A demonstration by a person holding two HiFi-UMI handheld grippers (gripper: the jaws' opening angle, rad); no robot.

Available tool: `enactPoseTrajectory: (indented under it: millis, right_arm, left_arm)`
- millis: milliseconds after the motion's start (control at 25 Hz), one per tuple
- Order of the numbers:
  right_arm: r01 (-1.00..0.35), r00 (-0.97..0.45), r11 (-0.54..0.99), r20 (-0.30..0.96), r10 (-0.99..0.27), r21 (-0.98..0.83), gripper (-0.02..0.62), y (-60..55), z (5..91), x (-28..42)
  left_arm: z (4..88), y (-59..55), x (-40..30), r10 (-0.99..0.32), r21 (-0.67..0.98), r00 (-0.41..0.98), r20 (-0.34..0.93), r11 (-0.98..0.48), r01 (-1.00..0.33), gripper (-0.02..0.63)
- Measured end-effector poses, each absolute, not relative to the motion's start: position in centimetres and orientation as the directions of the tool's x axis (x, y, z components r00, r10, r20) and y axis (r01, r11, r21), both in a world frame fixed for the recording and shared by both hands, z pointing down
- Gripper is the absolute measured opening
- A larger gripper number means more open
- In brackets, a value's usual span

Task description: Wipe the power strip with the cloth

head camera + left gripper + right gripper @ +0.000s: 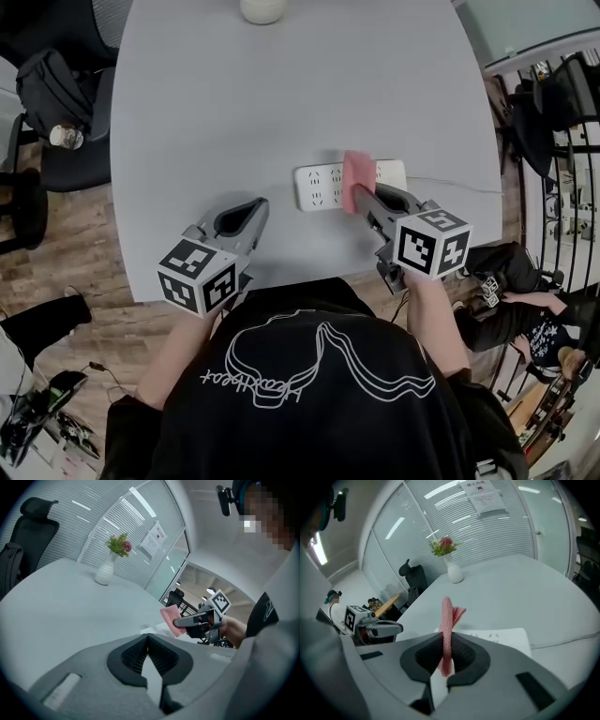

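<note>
Flower vase (104, 570) on table (281, 103) — chair (33, 536) beside.

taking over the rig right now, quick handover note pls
Left gripper: shut, empty, by the table edge, left of the power strip.
Right gripper: shut on the pink cloth.
Power strip: flat on the table, with the cloth held over it, right of its middle.
Done: cloth picked up and brought to the strip.
To do: wipe along it; how much is already wiped cannot be told.

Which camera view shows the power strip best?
The head view: the white power strip lies on the table at full length, with the pink cloth across it. The right gripper view shows part of it past the cloth; the left gripper view shows only a sliver.
</note>
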State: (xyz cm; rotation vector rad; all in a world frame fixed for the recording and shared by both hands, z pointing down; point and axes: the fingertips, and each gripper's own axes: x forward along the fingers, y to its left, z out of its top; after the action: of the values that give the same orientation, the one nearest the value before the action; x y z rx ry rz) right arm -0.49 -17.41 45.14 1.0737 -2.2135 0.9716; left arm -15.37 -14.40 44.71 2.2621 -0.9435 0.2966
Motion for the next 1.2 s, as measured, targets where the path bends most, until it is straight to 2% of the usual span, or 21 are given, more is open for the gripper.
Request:
enactPoseTrajectory:
  millis: [320,760,1200]
  right_arm:
    - [-0.757,-0.613,0.512,0.712,-0.343,-0.406,0.035,-16.1,47.3,-5.4]
    - [-0.732,-0.629,0.531,0.724,-0.285,-0.427,0.037,-15.7,49.9,-7.4]
    - [-0.739,-0.62,0.532,0.726,-0.297,-0.413,0.051,-16.2,50.4,-7.0]
  left_arm:
    - [44.1,-14.6,-15.3,-0.541,0.479,0.725,0.426,-0.545,-0.688,0.011]
    - [44.6,-14.6,-15.4,-0.55,0.444,0.695,0.463,-0.535,-0.719,0.011]
    - [44.9,-15.0,-15.9,-0.563,0.423,0.673,0.48,-0.523,-0.74,0.011]
